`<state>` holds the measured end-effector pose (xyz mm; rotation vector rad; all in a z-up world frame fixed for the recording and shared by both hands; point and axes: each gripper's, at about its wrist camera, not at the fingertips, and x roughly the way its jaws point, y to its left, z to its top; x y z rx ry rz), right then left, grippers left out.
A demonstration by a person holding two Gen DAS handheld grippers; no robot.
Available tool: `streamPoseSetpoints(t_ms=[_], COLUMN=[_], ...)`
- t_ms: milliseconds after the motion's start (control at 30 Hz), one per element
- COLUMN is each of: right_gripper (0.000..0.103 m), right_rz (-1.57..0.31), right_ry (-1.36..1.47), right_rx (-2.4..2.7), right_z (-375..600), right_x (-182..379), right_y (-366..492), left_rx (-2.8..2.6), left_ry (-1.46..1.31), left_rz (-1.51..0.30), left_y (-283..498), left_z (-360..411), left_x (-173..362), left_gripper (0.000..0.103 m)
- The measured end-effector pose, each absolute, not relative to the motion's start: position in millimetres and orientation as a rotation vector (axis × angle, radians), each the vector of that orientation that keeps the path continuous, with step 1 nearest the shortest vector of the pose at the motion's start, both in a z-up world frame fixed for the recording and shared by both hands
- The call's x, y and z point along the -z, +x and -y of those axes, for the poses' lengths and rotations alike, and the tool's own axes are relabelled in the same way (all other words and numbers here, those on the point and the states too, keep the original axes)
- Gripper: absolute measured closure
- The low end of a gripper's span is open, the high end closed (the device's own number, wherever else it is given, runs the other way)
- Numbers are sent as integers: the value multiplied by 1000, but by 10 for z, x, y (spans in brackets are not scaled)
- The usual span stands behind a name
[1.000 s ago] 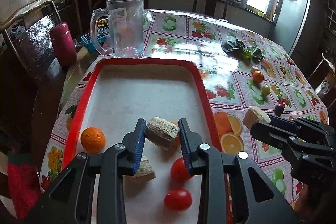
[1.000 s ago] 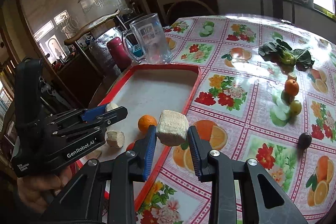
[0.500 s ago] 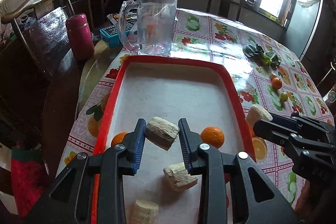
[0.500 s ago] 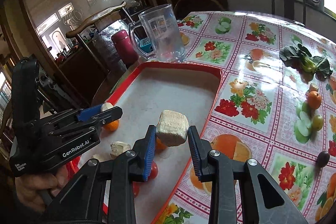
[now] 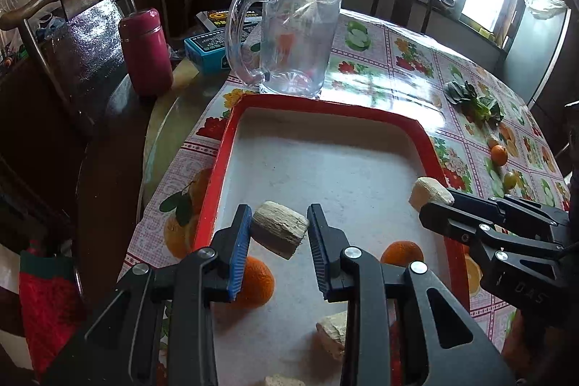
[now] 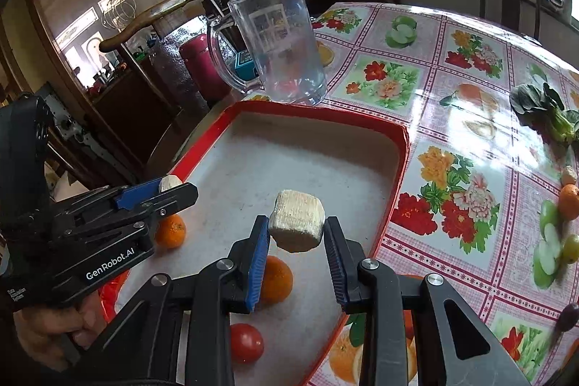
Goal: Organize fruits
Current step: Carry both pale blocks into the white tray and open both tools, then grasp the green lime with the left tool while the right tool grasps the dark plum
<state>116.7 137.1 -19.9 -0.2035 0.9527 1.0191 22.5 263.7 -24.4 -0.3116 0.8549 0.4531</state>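
My left gripper [image 5: 279, 234] is shut on a pale fibrous chunk [image 5: 279, 229], held above the red-rimmed tray [image 5: 224, 147]. My right gripper [image 6: 296, 234] is shut on a second pale chunk [image 6: 296, 220] over the same tray [image 6: 401, 147]. Each gripper shows in the other's view: the right one [image 5: 434, 198] at the tray's right side, the left one [image 6: 173, 187] at its left side. On the tray lie two oranges [image 5: 255, 281] [image 5: 401, 253], a red tomato [image 6: 246, 342] and more pale chunks [image 5: 333, 331].
A clear glass mug [image 5: 293, 31] stands just beyond the tray's far rim. A maroon flask [image 5: 144, 51] and a blue box [image 5: 208, 47] sit to its left. On the flowered tablecloth to the right lie leafy greens [image 6: 550, 111], a small orange [image 6: 569, 201], a green fruit [image 6: 571, 246] and a dark fruit [image 6: 568, 315].
Both grippers, each still holding its chunk, have moved forward over the tray toward the mug. The oranges and tomatoes have slid down toward the views' lower edges.
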Motion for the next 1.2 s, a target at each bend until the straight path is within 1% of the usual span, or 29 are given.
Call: streamPoseSetpoints(t_ms=[333, 500, 567, 667, 733, 800, 933, 1200], right_gripper=[72, 66, 66, 66, 65, 65, 61, 61], right_rz=[-994, -1005, -1003, -992, -983, -973, -967, -939], right_ry=[-243, -276, -283, -268, -254, -238, -186, -130], right_rx=[-1008, -1008, -1008, -1012, -1014, -1012, -1016, -1021], right_z=[-1610, -1672, -1662, -1599, -1535, -1456, -1280, -961], right_x=[378, 426, 429, 386, 339, 283, 181, 7], right_y=[1268, 1255, 1234, 1200, 1188, 1186, 1211, 1165], left_rx=[-468, -488, -501, -502, -502, -506, -500, -480], left_ry=[-335, -364, -377, -386, -388, -384, -390, -386], left_rz=[-917, -964, -944, -929, -911, -890, -855, -812], left_y=[438, 464, 421, 373, 329, 283, 198, 138], left_z=[-2790, -2854, -2871, -2860, -2840, -2807, -2740, -2531], left_x=[431, 553, 528, 484, 432, 369, 238, 37], left_gripper=[74, 74, 69, 68, 62, 59, 59, 59])
